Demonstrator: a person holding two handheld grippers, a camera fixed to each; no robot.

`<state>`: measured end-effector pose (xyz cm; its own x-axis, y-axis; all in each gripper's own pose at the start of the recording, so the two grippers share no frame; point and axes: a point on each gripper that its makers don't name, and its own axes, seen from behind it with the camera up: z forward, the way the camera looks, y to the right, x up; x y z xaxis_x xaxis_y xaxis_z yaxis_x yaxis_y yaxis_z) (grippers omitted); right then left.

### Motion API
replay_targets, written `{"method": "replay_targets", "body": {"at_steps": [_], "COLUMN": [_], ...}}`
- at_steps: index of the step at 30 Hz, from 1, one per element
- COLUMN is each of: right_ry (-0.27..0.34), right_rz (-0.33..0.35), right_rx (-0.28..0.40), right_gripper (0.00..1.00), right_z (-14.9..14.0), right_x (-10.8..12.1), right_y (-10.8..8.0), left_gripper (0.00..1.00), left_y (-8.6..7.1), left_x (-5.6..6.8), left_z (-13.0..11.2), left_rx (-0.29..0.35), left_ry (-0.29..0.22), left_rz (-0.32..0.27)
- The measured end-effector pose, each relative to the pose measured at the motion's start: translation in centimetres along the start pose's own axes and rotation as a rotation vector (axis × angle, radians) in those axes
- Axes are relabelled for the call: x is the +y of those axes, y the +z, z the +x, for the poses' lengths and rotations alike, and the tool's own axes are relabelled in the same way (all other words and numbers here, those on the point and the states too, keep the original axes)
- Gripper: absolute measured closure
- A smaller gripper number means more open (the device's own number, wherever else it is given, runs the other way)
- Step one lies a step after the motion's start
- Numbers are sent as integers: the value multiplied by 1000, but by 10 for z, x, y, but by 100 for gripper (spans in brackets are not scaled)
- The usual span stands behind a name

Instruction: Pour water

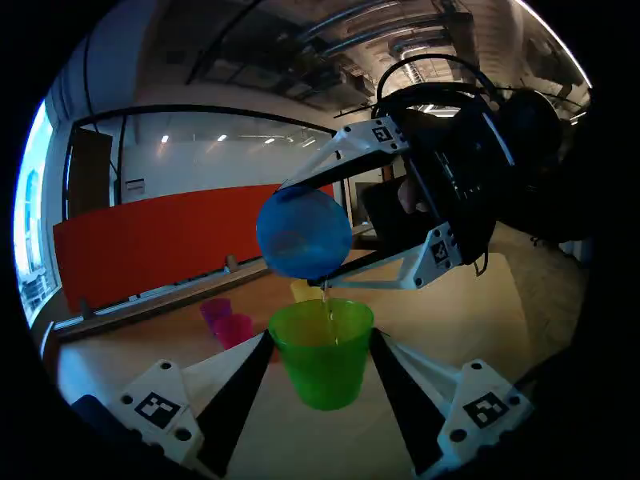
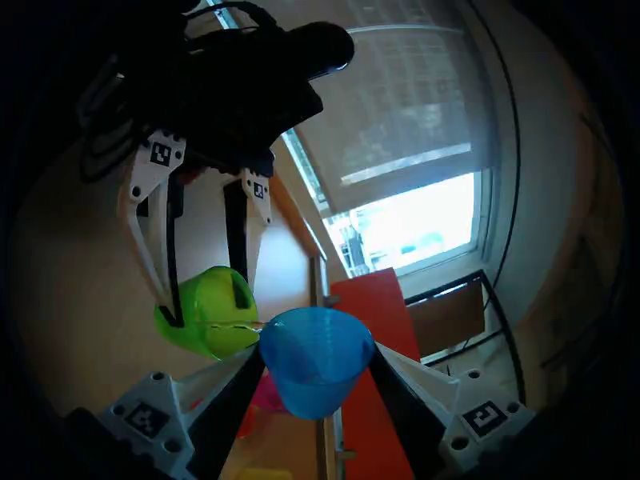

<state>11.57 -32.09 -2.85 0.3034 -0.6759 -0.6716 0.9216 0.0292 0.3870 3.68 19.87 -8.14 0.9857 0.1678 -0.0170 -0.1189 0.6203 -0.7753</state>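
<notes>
My left gripper [image 1: 322, 352] is shut on a green cup [image 1: 322, 352], held upright above the table. Above it my right gripper [image 1: 316, 232] is shut on a blue cup [image 1: 304, 233] that is tipped over, and a thin stream of water [image 1: 327, 308] runs from its rim into the green cup. In the right gripper view the blue cup [image 2: 317, 360] sits between my right gripper's [image 2: 317, 364] fingers, its lip against the rim of the green cup [image 2: 210, 314], which the left gripper [image 2: 206, 300] holds.
Pink and purple cups [image 1: 226, 322] stand on the wooden table [image 1: 448, 312] behind the green cup, with a yellow cup [image 1: 304, 290] farther back. A red panel [image 1: 152, 240] runs along the table's far side. A bright window [image 2: 408, 224] lies beyond.
</notes>
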Motion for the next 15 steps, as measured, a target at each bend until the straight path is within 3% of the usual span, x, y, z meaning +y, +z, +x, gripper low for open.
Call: {"method": "replay_targets", "body": {"at_steps": [15], "right_ry": [-31], "right_rz": [4], "right_rx": [-2], "right_gripper": [8], "right_z": [-1], "right_x": [0], "right_y": [0], "left_gripper": [13], "left_y": [0], "left_x": [3], "left_z": [0], "left_rx": [-2], "left_ry": [5], "left_rz": [-3]}}
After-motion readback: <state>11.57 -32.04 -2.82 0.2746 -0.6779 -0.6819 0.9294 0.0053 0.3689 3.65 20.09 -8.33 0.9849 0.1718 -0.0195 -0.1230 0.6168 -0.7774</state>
